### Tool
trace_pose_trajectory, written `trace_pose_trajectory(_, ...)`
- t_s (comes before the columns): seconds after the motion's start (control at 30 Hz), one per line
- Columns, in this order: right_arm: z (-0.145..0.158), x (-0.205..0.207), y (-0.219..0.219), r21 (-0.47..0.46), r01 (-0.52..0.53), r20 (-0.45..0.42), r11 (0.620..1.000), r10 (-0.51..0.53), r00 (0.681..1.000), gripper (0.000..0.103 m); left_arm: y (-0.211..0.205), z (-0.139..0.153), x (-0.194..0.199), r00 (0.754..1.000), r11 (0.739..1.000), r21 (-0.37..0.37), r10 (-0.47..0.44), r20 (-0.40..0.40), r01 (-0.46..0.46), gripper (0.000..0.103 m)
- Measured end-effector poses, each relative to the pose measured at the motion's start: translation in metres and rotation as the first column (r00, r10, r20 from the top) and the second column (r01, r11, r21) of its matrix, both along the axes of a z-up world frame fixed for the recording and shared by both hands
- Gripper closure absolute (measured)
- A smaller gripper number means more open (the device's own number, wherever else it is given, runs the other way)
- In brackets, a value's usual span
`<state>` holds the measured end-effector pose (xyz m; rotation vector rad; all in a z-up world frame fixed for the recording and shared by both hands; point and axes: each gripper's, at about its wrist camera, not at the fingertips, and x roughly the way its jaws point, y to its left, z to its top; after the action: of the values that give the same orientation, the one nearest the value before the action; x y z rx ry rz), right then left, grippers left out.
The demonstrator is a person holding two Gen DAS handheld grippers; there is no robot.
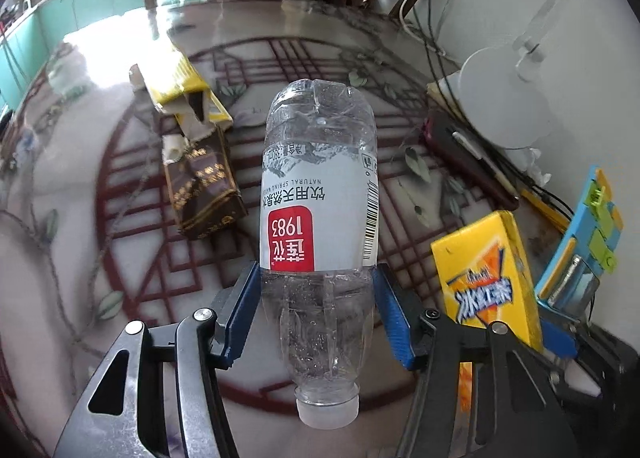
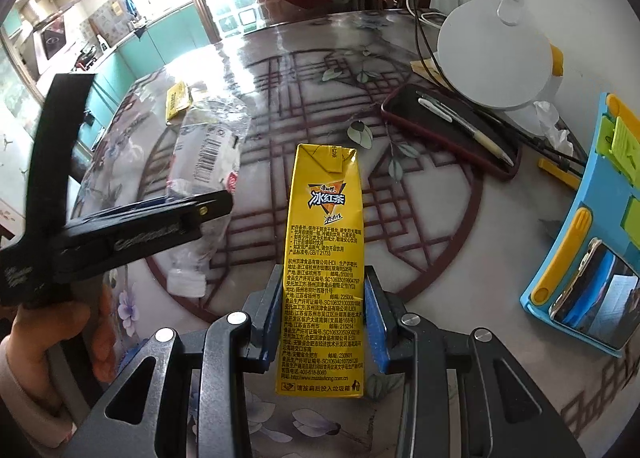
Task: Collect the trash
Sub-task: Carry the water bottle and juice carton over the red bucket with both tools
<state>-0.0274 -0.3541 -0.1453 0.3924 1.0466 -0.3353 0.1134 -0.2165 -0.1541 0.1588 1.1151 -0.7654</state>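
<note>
Bottle cap end sits nearest the left wrist lens: clear plastic bottle (image 1: 318, 242) lies between the blue pads of the left gripper (image 1: 318, 314), cap toward camera, base pointing far. Jaws about half open and pads look to be touching the bottle's sides just below the label; can't tell yet if it's a firm clamp or only contact.

Right gripper (image 2: 322, 312) has the yellow tea carton (image 2: 325, 266) pinched across its narrow faces, jaws roughly a third open, carton standing out far from the pads over the table (image 2: 440, 218).

To do this step well, I'd judge:
- squeeze the bottle until the wall just dimples; thin, empty, slippery, likely to squirt out toward the far end
- grip sits low on the body, so lift slowly and watch for tilt
- keep the right hand still so the carton doesn't knock the bottle

View differences:
- left wrist view alone shows more trash far left: a torn yellow box (image 1: 184, 86) and a dark brown packet (image 1: 204, 186), touching each other
- right wrist view alone shows the person's hand (image 2: 52, 334) on the left tool, plus the phone case with pen (image 2: 452, 130), far right
</note>
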Motion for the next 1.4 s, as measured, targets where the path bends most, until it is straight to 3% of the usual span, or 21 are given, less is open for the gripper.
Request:
trace_pose_trajectory(0.23, 0.013, 0.009, 0.013, -0.017, -0.031, 0.029, 0.999, 0.032, 0.999, 0.069, 0.038, 0.020, -0.012, 0.999, 1.000, -0.007, 0.017, 0.038, -0.017, 0.048)
trace_pose_trajectory(0.97, 0.030, 0.045, 0.101, -0.051, -0.205, 0.048, 0.977, 0.208, 0.977, 0.069, 0.152, 0.023, -0.015, 0.975, 0.976, -0.002, 0.217, 0.053, -0.217, 0.047)
trace_pose_trajectory(1.2, 0.034, 0.057, 0.135, -0.060, -0.253, 0.044, 0.966, 0.256, 0.966, 0.069, 0.197, 0.021, -0.009, 0.959, 0.960, -0.013, 0.281, 0.038, -0.281, 0.047)
trace_pose_trajectory(1.4, 0.039, 0.075, 0.186, -0.065, -0.337, 0.052, 0.939, 0.341, 0.939, 0.069, 0.251, 0.022, -0.001, 0.930, 0.931, -0.016, 0.366, 0.041, -0.365, 0.047)
